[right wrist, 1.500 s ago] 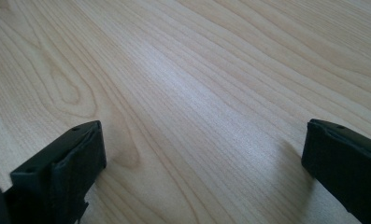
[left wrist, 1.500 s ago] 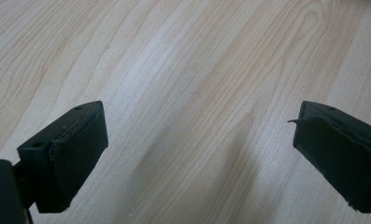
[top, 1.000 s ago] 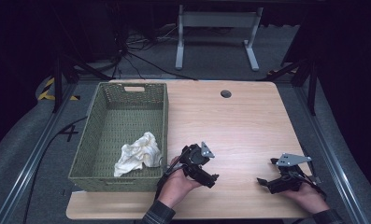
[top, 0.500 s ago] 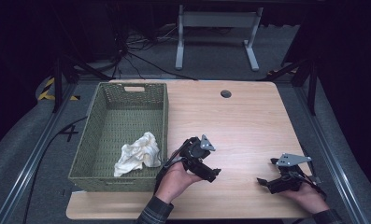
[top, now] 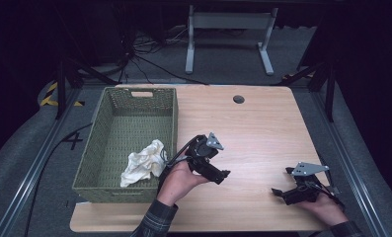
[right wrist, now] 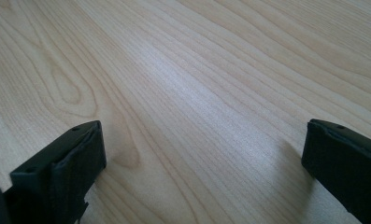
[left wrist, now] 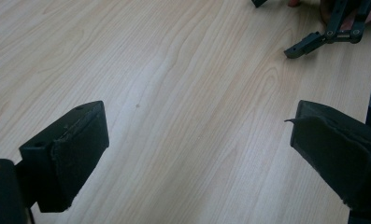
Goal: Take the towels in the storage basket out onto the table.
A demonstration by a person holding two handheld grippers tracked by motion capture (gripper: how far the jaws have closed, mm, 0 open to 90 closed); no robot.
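Two grippers: both are standing with jaws wide apart and nothing between them, over bare wood.
Left gripper [top: 222, 177]: it is swinging away from the basket, its jaws now pointing toward the person's right and out over the open tabletop [top: 262, 128]; half a second ago it was sitting slightly closer to the basket wall, a second ago closer again.
Left gripper view: it is showing plain wood grain between the two pads, with the other gripper's linkage [left wrist: 328, 35] farther off at the top edge.
Right gripper [top: 281, 194]: it is resting low near the front right corner of the table, in the same place as in the earlier frames.
Cloth [top: 144, 163]: the crumpled cream-white cloth is lying inside the green woven basket [top: 115, 109], in its near right corner, touching the right wall, unchanged across the frames.
Meaning: the cloth appears already dropped in the basket, and the left hand [top: 181, 180] is probably pulling back from the release.
Remaining: judging from this, little work is left beyond bringing the left gripper clear.
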